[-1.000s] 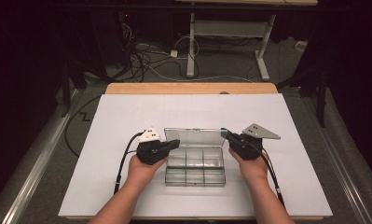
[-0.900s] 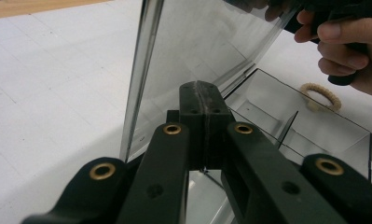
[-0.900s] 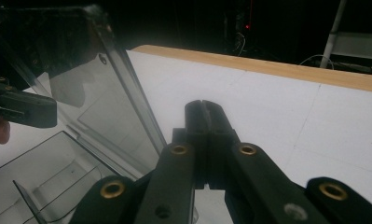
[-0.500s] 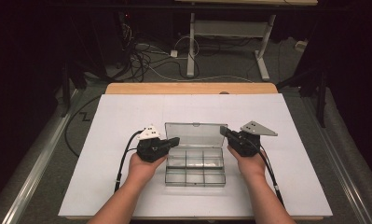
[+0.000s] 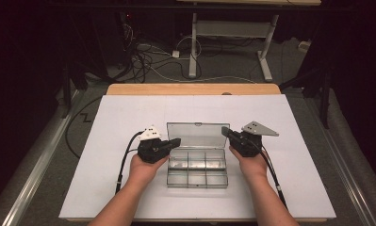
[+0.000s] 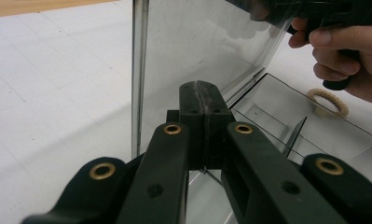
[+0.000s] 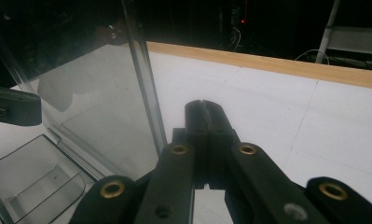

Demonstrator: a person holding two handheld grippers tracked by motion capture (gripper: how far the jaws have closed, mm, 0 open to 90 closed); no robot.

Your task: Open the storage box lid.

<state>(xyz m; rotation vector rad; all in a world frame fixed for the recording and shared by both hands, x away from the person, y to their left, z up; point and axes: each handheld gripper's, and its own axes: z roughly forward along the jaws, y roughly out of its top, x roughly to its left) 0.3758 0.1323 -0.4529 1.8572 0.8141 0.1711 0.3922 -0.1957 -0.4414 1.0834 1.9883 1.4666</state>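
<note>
A clear plastic compartment box (image 5: 197, 173) lies mid-table on the white sheet, its transparent lid (image 5: 198, 135) raised upright at the far side. My left gripper (image 5: 177, 141) is shut, its tip at the lid's left edge. In the left gripper view the closed jaws (image 6: 203, 86) rest in front of the lid (image 6: 197, 42), nothing between them. My right gripper (image 5: 224, 132) is shut at the lid's right edge. The right gripper view shows its tip (image 7: 204, 103) just beside the lid's side edge (image 7: 141, 70). A beige ring (image 6: 327, 92) lies in one compartment.
The white sheet (image 5: 119, 122) covers the table, and a wooden strip (image 5: 190, 89) runs along its far edge. Behind the table are dark floor, cables (image 5: 148, 61) and a desk's white legs (image 5: 265, 56). Cables trail from both grippers toward the person.
The lid stands a little more upright than a second ago. My right gripper has edged slightly left toward the lid. The left hand has held still.
</note>
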